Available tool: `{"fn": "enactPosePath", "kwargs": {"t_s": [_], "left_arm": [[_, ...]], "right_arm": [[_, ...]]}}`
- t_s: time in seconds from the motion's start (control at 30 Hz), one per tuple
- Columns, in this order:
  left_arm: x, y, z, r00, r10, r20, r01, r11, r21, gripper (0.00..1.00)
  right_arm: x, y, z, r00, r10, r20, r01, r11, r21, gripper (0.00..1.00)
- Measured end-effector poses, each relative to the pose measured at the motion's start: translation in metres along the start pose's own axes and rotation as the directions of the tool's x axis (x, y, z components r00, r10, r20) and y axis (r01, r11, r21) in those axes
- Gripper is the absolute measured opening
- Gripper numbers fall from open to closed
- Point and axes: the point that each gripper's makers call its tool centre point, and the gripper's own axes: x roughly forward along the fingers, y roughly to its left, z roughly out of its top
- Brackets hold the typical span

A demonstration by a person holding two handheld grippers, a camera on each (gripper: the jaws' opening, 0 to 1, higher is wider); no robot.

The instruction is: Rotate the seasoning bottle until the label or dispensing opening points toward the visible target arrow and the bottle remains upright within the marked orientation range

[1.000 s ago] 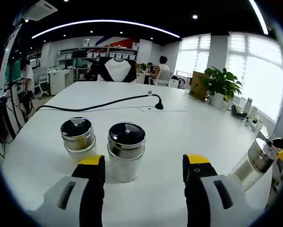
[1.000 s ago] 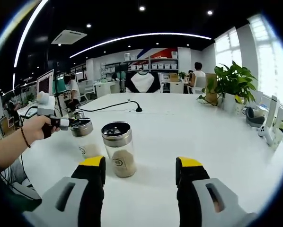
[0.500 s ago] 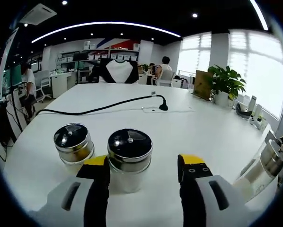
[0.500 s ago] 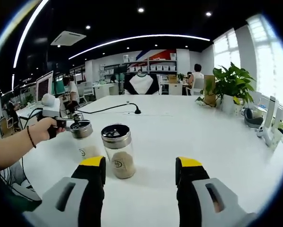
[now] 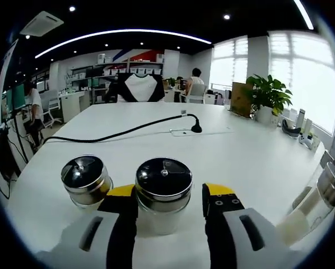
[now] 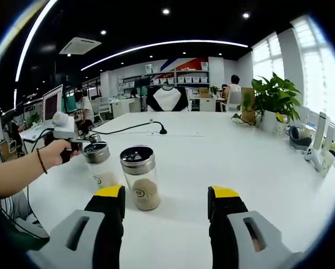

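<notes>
Flanking seasoning bottle, second shaker, black cable behind

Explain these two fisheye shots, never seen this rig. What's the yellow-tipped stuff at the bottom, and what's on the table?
No robot arm here: a person holds a two-jaw gripper in each hand, and a camera rides on each, looking forward along its jaws. The yellow-tipped prongs at the bottom of each view are that gripper's own jaws.

In the left gripper view, the left gripper is open, its jaws on either side of a seasoning bottle with a metal lid; whether they touch it I can't tell. A second bottle stands beside it.

In the right gripper view, the right gripper is open and holds nothing; a powder-filled bottle stands ahead of it.

All stand upright on a white table, with a black cable lying farther back.
</notes>
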Motion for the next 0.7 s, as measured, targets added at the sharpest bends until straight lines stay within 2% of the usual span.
{"fn": "enactPosePath", "kwargs": {"t_s": [0.07,0.1,0.23,0.43,0.7], "left_arm": [[-0.0004,0.0006,-0.0011,1.0,-0.001,-0.006,0.001,1.0,0.017,0.38],[0.0009,-0.0026,0.0021,1.0,-0.02,0.012,0.02,0.999,0.026,0.38],[-0.0005,-0.0028,-0.0001,1.0,-0.006,0.004,0.006,0.999,0.047,0.38],[0.001,0.0007,0.001,1.0,0.0,0.024,-0.001,0.998,0.058,0.37],[-0.0009,-0.0039,0.0015,0.999,-0.001,0.035,-0.002,0.996,0.094,0.37]], "right_arm": [[-0.0003,-0.0002,0.0003,1.0,-0.001,0.001,0.001,1.0,0.0,0.6],[-0.0005,-0.0004,0.0004,1.0,-0.001,0.001,0.001,1.0,0.0,0.6],[-0.0008,-0.0015,0.0006,1.0,-0.003,0.003,0.003,1.0,0.003,0.6],[-0.0016,-0.0041,0.0013,1.0,-0.008,0.005,0.008,1.0,0.004,0.6],[-0.0004,-0.0048,0.0012,1.0,-0.008,0.003,0.008,1.0,0.007,0.59]]}}
